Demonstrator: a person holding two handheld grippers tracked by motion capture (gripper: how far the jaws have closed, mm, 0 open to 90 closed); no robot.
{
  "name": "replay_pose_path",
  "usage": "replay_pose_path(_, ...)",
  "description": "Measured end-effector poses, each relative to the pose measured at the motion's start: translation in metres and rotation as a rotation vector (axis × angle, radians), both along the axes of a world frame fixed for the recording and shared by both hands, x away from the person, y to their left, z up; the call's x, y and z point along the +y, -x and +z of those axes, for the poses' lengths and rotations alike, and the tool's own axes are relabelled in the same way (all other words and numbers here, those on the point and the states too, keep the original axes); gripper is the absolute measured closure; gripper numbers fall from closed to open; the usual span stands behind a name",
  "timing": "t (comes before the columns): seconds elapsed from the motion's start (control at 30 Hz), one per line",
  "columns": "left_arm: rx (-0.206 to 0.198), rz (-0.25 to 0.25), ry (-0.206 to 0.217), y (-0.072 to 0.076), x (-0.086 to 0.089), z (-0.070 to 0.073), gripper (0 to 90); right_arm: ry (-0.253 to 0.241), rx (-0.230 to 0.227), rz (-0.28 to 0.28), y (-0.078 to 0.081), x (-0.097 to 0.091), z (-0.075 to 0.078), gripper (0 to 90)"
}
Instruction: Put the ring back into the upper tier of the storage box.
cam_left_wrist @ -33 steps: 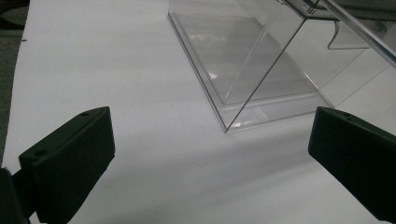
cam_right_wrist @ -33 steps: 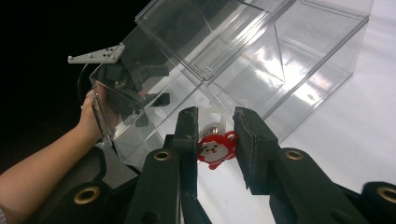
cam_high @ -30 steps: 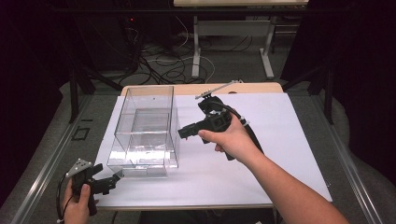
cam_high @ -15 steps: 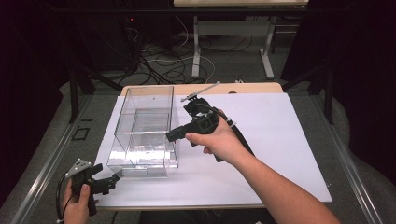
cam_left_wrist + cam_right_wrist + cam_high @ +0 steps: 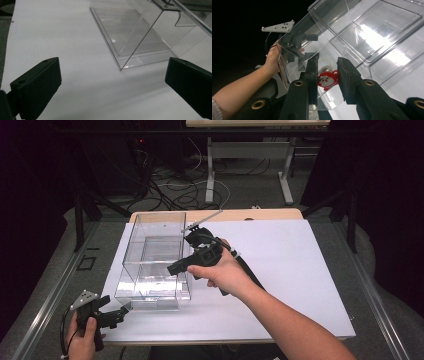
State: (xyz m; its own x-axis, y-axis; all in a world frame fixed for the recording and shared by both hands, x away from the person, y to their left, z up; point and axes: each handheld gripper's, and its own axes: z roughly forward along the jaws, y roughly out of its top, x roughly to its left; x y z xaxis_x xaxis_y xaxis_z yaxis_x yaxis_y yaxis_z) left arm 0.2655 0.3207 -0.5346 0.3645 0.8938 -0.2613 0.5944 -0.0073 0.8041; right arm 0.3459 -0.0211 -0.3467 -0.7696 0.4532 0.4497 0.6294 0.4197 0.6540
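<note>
Santa tape roll (image 5: 327, 79) being held at the clear box (image 5: 156, 262)

A small roll with a red-and-white Santa face is sitting pinched between two black jaws, a clear tape ring showing just behind it — right at the box's transparent side wall. The box — a clear, open-topped plastic container — is standing upright on the white table sheet, toward its left half, and its inside is looking bare.

- Santa charm (image 5: 327, 80): red and white, held in the black right tool (image 5: 327, 72).
- Box (image 5: 155, 260): clear, colourless plastic.
- Table (image 5: 295, 270): white sheet, tan far edge.
- Left tool (image 5: 117, 315): black, grey plate.
</note>
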Motion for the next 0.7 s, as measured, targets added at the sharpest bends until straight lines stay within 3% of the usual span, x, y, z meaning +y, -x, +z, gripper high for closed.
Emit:
replay_pose_path(0.43,0.001,-0.002,0.000,0.000,0.000,0.000,0.9,0.023,-0.006,0.022,-0.001,0.015,-0.006,70.7)
replay_pose_path(0.6,0.000,-0.001,-0.001,0.000,0.001,0.000,0.9,0.042,0.020,0.015,-0.001,0.022,-0.008,70.6)
replay_pose_path(0.7,0.000,-0.001,-0.001,0.000,0.001,0.000,0.9,0.044,0.007,0.030,-0.002,0.026,-0.010,70.7)
